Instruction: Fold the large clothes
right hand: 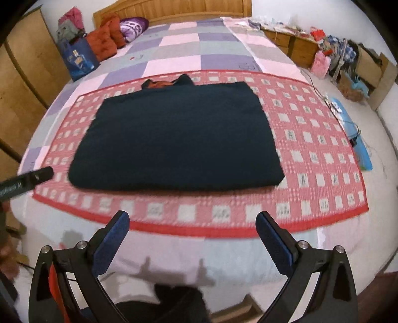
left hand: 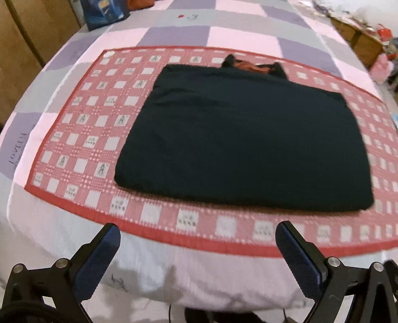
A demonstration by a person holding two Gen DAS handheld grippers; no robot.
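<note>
Bed [right hand: 189, 44] with a checked quilt of pink, purple and grey squares fills most of both views, and a wooden headboard [right hand: 174, 10] stands at its far end. On the quilt lies a red-and-white patterned mat [left hand: 82, 139] with a plain red border. The dark folded garment [left hand: 238, 139] rests flat in the middle of this mat as a rectangle — its near edge is close to the mat's front border, and at the far edge a collar with orange lining [left hand: 251, 65] shows out from under the fold.

Left of the bed, in the right wrist view, a wooden wardrobe [right hand: 22, 82] stands; on the bed's far left corner there are a blue bag [right hand: 79, 59], red cushions [right hand: 104, 42] and a purple pillow [right hand: 133, 27]. On the right side, low wooden cabinets [right hand: 293, 47] carry a clutter that is too small to name.

The left gripper [left hand: 197, 234] is above the front edge of the bed, jaws spread wide, holding nothing. The right gripper [right hand: 192, 222] is the same — jaws wide apart, nothing between them, short of the mat. Neither one touches the garment.
</note>
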